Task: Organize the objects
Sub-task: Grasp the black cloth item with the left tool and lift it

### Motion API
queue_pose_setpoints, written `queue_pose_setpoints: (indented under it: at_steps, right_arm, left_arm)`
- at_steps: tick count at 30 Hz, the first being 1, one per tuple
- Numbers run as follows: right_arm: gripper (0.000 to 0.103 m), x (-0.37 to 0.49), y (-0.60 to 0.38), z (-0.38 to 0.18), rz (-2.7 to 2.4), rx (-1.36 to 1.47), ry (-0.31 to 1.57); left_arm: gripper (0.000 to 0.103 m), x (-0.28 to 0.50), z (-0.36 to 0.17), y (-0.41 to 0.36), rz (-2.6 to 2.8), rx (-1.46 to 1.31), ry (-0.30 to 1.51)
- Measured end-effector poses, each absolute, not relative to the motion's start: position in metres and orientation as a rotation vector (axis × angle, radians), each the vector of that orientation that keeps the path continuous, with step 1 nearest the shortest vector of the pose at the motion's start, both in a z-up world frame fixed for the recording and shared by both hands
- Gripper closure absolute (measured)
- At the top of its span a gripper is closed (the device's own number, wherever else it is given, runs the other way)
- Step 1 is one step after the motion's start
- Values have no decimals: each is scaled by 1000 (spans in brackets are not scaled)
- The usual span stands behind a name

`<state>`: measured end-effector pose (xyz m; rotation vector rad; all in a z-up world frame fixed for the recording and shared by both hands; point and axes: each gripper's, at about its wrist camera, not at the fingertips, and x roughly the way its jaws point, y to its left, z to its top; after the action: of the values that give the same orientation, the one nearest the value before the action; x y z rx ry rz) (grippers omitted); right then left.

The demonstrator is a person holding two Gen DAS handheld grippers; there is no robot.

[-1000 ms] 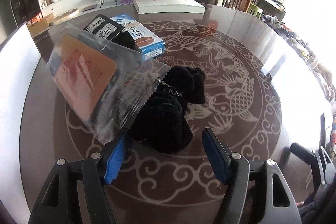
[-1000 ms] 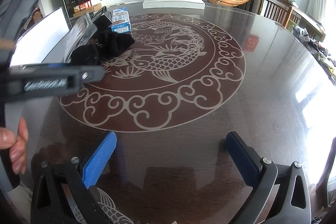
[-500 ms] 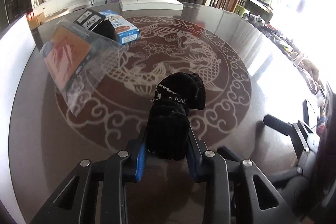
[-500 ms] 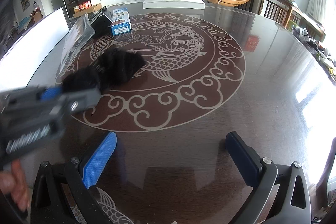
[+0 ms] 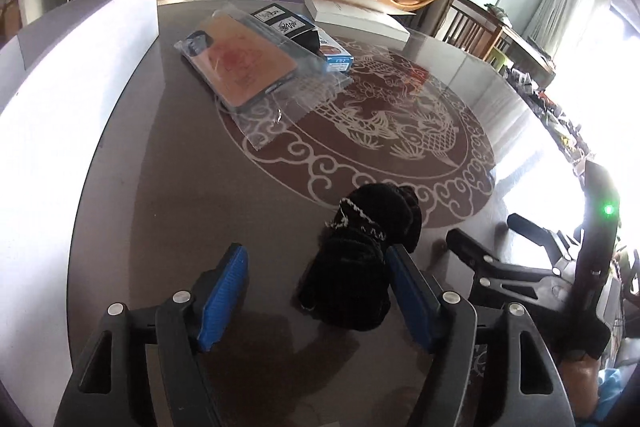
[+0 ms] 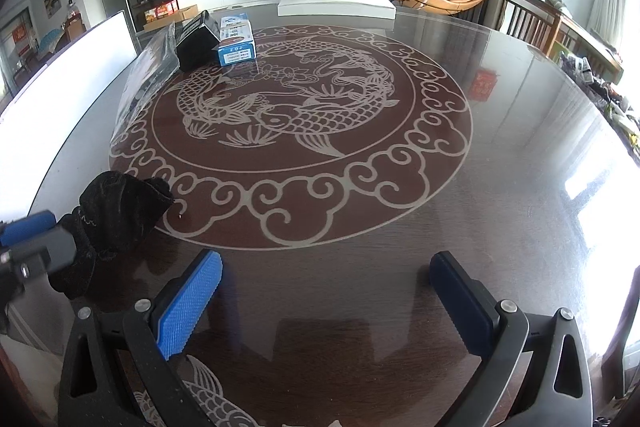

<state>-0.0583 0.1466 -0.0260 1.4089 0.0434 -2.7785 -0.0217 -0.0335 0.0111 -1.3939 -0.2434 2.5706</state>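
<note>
While the left gripper (image 5: 320, 291) stands with its jaws apart, the black fuzzy glove (image 5: 360, 263) lies on the table (image 5: 160, 227) against its right pad, near the table's near edge. Beside it the right gripper (image 6: 324, 291) hangs spread wide above bare tabletop, well apart from the bagged phone case (image 5: 240, 67), black box (image 6: 196, 45) and blue carton (image 6: 236, 41) at the far left.

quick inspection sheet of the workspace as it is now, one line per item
surface: dark glossy table with a pale fish pattern, strong window glare on its right side
job's things: black fuzzy bundle lying on the table between the left gripper's fingers; bagged tan case, black box and blue box grouped at the far left
clutter: white board along the left edge, flat white box at the far edge
grippers: left gripper open, its right pad against the bundle; right gripper open, empty
cables: nothing seen
surroundings: living room with tv, plants, orange lounger, wooden chairs
</note>
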Motion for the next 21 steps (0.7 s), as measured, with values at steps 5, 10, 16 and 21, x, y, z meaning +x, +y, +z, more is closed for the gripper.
queue_pose_setpoints:
  at_steps: [5, 10, 16, 21]
  right_arm:
    - [0, -59, 146, -26, -2778, 1409, 44]
    - [0, -59, 147, -26, -2779, 1409, 44]
    - [0, -60, 147, -26, -2784, 1412, 37]
    - [0, -60, 147, -26, -2784, 1412, 37]
  left_arm:
    - [32, -41, 6, -14, 2499, -1428, -129]
    - [27, -51, -4, 11, 2508, -1402, 114]
    - [52, -48, -2, -13, 2630, -1389, -108]
    - [53, -40, -4, -43, 2801, -1465, -253]
